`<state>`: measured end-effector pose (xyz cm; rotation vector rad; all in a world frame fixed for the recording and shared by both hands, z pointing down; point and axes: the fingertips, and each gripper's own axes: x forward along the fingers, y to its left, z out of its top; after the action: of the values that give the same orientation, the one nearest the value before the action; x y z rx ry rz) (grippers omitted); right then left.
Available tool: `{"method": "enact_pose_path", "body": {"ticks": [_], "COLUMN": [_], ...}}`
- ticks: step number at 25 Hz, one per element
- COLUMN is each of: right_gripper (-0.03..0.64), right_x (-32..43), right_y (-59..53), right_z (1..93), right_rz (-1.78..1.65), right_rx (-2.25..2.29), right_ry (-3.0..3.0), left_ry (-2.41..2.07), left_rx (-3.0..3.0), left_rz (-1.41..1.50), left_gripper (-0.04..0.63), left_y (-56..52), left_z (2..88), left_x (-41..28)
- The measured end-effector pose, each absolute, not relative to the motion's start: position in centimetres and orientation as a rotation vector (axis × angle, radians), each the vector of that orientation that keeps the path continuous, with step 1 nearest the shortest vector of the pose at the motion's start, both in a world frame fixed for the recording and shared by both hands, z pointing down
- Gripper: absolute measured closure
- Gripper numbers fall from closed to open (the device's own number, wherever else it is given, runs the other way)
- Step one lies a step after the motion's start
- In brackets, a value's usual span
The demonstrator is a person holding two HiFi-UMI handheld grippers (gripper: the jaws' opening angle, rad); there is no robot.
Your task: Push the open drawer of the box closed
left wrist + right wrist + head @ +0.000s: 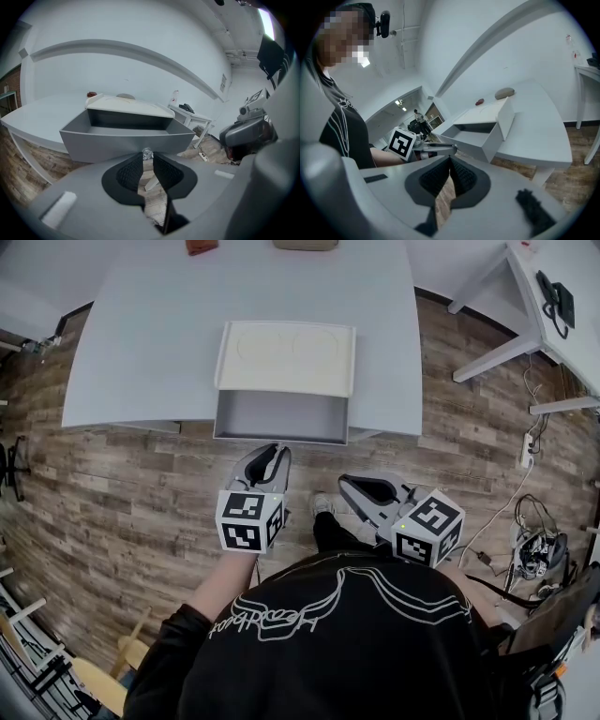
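The box (286, 357) sits on the table (150, 343), close to the near edge. Its drawer (281, 416) is pulled far out toward the person. It sticks out past the table edge, over the floor (141, 493). The drawer is empty.

The left gripper (274, 452) is right at the middle of the drawer's front wall. Its fingers stand only a little apart, and a small shiny knob (147, 153) sits between the tips. The tips seem to pinch the knob (it is tiny, so this is a best guess).

The right gripper (352, 484) hangs back and off to the right, apart from the drawer. Its fingers meet at the tips and hold nothing.

What matters most is the way the push must go. The box lies straight ahead of the left gripper, away from the person. The drawer's front wall runs from side to side, across that line. So a push straight ahead at the middle of the front should slide the drawer in without twisting it.

The left gripper is the nearer one and looks set to do the job. The drawer is wide open, so the closing has not started yet.
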<state>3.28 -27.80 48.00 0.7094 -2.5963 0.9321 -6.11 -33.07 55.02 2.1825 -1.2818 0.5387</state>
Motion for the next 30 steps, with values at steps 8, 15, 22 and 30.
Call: {"method": "enact_pose_path", "body": {"ticks": [8,15,22,30], "right_gripper": [0.607,0.607,0.607,0.607], "right_x": [4.4,4.8,5.1,5.1], "right_y": [-29.4,-30.9,-31.8,-32.4], "right_z": [49.0,49.4,50.1,50.2], "right_rz": [0.940,0.942,0.952,0.965], "right_rx": [0.724,0.729,0.728,0.737], "right_ry": [-2.569,-2.558,-2.541,-2.532], "left_ry": [-1.295,-1.303,-1.312,-1.305], "left_rx": [2.183,2.198,2.212,2.220], "left_rz": [0.520,0.521,0.525,0.525], "left_gripper": [0.518,0.518,0.517,0.517], "left_y": [-35.7,-38.1,-40.4,-41.7], "left_z": [55.0,55.2,55.2,55.2], "left_x": [-5.8,-5.5,-5.3,-5.4]}}
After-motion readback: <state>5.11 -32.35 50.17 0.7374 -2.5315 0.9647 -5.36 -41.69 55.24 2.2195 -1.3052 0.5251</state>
